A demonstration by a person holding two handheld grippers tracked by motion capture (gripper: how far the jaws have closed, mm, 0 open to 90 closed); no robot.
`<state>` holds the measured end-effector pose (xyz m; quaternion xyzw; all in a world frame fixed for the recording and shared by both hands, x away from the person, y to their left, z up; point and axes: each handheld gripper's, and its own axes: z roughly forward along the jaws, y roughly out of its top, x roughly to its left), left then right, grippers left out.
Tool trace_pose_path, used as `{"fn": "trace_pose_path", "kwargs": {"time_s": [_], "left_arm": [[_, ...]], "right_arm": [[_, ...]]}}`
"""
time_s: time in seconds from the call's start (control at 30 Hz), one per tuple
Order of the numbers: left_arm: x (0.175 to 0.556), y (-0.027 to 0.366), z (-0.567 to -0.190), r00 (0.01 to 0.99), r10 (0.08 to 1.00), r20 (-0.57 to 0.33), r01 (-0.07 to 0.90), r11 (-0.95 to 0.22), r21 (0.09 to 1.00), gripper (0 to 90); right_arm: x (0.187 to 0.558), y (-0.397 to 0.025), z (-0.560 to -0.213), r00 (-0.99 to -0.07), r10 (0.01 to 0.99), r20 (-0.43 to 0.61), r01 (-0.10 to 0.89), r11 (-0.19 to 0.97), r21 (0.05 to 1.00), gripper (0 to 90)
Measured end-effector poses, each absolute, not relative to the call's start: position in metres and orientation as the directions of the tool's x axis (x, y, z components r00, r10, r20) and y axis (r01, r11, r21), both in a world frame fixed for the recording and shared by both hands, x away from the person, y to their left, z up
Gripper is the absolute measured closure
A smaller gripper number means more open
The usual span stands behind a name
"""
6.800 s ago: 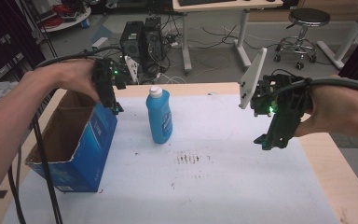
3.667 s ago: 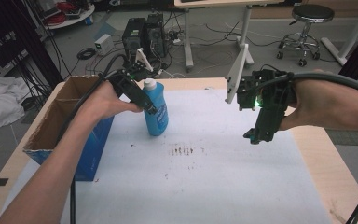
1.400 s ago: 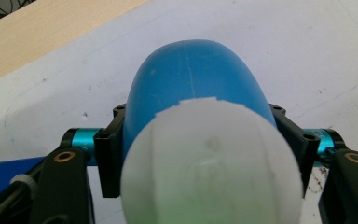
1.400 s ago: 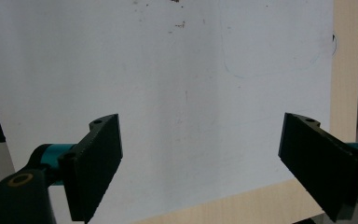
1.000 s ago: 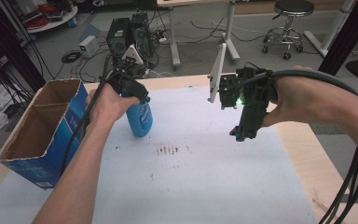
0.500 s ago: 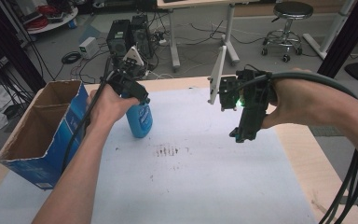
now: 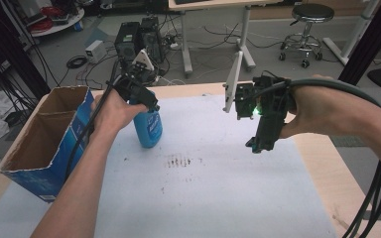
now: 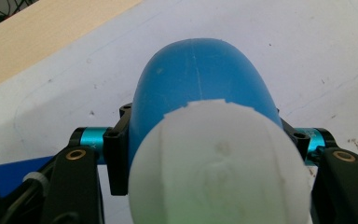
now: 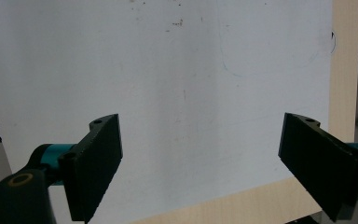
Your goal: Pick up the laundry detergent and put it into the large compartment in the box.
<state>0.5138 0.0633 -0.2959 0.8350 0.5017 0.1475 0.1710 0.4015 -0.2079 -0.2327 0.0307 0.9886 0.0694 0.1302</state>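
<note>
On the white sheet (image 7: 218, 188) that covers the wooden table (image 7: 327, 163), I have the blue bottle (image 7: 148, 128) standing upright near the far left part of the sheet, just right of the open blue cardboard box (image 7: 44, 136). My left gripper (image 7: 146, 101) comes down on the bottle from above, and its jaws are clamped against the neck, one on either side. In the left gripper view I look straight down on the bottle (image 8: 205, 98): its white cap (image 8: 219, 163) sits close under the camera, the blue shoulder bulges out beyond it, and the black jaws press into the blue plastic at left and right. The bottle's base seems to rest on the sheet, though from the high view I cannot be sure that it bears its full weight there.

My right gripper (image 7: 260, 144) hangs in the air over the right half of the sheet, well apart from the bottle, tilted with its jaws pointing down and a green light showing on its body. In the right gripper view its two jaws stand wide apart with nothing between them, above bare white sheet (image 9: 177, 93) and a strip of table edge (image 9: 342, 70).

A patch of dark specks (image 7: 181, 161) marks the sheet between the two grippers, nearer the bottle.
</note>
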Motion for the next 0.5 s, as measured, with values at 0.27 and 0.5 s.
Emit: {"fn": "trace_pose_path", "kwargs": {"time_s": [0.27, 0.5], "left_arm": [[0.51, 0.073, -0.265, 0.497, 0.865, 0.065, 0.766, -0.473, 0.435, 38.0], [0.506, 0.081, -0.228, 0.534, 0.842, 0.077, 0.744, -0.512, 0.43, 38.0]], "right_arm": [[0.402, -0.203, -0.233, -0.965, 0.072, -0.252, 0.036, 0.989, 0.144, 12.6], [0.402, -0.2, -0.231, -0.965, 0.078, -0.25, 0.042, 0.989, 0.145, 12.6]]}}
